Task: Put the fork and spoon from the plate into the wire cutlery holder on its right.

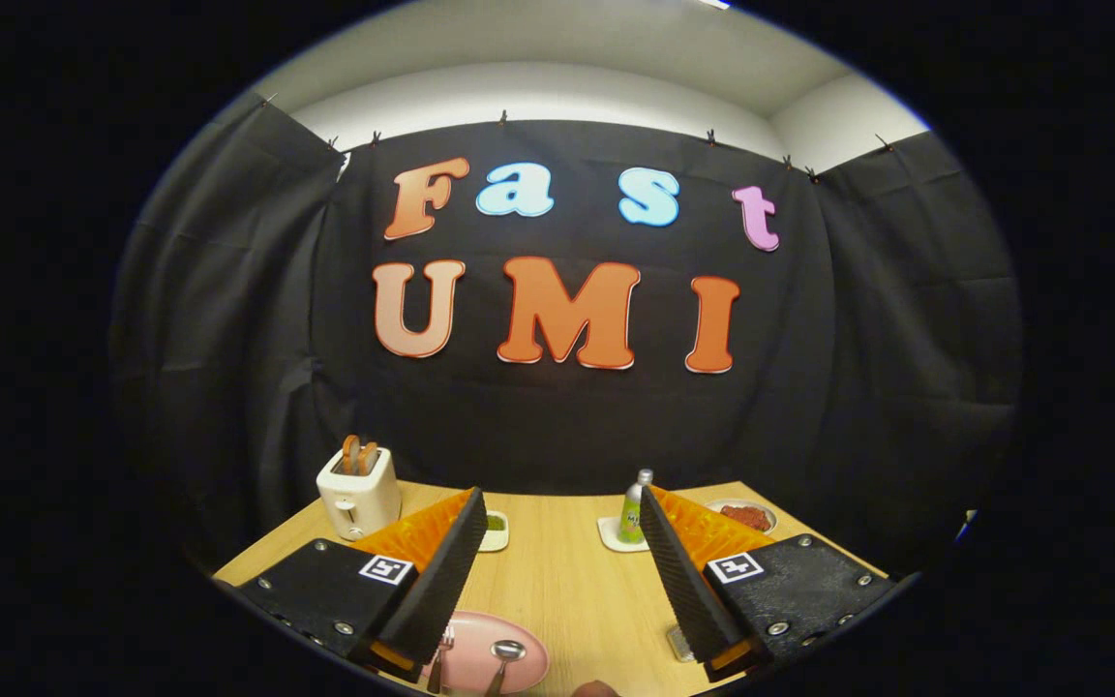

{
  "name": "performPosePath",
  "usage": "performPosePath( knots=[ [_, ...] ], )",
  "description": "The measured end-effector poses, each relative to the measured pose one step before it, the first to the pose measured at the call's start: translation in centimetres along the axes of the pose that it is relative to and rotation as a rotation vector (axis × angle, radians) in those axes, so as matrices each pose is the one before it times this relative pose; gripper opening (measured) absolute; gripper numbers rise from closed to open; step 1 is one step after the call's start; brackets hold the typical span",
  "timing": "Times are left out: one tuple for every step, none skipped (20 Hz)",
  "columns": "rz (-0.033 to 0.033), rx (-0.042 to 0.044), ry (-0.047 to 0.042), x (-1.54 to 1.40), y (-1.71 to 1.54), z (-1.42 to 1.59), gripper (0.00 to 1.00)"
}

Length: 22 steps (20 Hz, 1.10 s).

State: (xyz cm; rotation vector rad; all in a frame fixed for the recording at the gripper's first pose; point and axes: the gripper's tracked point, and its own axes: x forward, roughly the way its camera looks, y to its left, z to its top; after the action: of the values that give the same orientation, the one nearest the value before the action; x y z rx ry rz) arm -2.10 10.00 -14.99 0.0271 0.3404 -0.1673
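A pink plate [476, 647] lies on the wooden table [562, 581] low between my fingers, nearer the left one. On it rest a fork [443, 651], partly hidden by the left finger, and a spoon [505, 655] with its bowl pointing away from me. A bit of wire mesh [678, 643], likely the cutlery holder, peeks out beside the right finger. My gripper [562, 518] hovers above the table, open wide, with nothing between its fingers.
A white toaster [359, 492] with toast stands at the back left. A small white dish [495, 529] sits beyond the left finger. A bottle [633, 507] on a coaster and a dish of red food [746, 515] stand at the back right.
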Motion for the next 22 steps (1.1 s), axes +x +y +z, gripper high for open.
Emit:
performPosePath(
  knots=[
    [0.00962, -0.00503, 0.03711, 0.195, 0.564, -1.403, 0.95],
    [0.01128, -0.00465, 0.03957, 0.18, 0.703, -1.351, 0.95],
    [0.02198, 0.00103, 0.04974, 0.014, 0.778, -1.203, 0.95],
    [0.02787, 0.00816, 0.04037, 0.135, 0.959, -1.059, 0.95],
    [0.00861, 0.00348, 0.03442, 0.068, 0.353, -0.791, 0.95],
    [-0.00126, 0.00067, 0.03154, 0.248, 0.041, -0.857, 0.95],
    [-0.00071, 0.00034, 0.03901, 0.431, -0.07, -1.247, 0.93],
    [0.01466, 0.00221, 0.04631, 0.443, 0.272, -1.236, 0.92],
    [0.01902, 0.00238, 0.05499, 0.352, 0.42, -1.59, 0.92],
    [0.01857, 0.00371, 0.06053, 0.536, 0.307, -1.574, 0.91],
    [0.01358, 0.00942, 0.05553, 0.376, 0.197, -1.398, 0.9],
    [0.00742, 0.01085, 0.04886, 0.315, 0.126, -1.447, 0.9],
    [0.00467, 0.00774, 0.03941, 0.438, 0.191, -1.12, 0.89],
    [-0.00263, -0.00315, 0.04104, 0.655, 0.01, -1.137, 0.89],
    [-0.00305, -0.0076, 0.03815, 0.412, -0.041, -1.225, 0.88],
    [-0.00461, -0.00976, 0.03705, 0.512, -0.042, -1.1, 0.89],
    [0.00438, -0.00755, 0.03514, 0.54, 0.073, -1.034, 0.88],
    [0.00502, -0.00394, 0.03863, 0.475, 0.13, -0.917, 0.87],
    [0.00774, 0.00098, 0.03098, 0.35, 0.176, -0.916, 0.84],
    [0.00255, -0.00068, 0.02262, 0.39, 0.125, -0.529, 0.83],
    [-0.00342, -0.0069, 0.02053, 0.457, -0.008, -0.509, 0.83],
    [-0.00925, -0.01234, 0.02145, 0.453, -0.177, -0.455, 0.82]
  ],
)
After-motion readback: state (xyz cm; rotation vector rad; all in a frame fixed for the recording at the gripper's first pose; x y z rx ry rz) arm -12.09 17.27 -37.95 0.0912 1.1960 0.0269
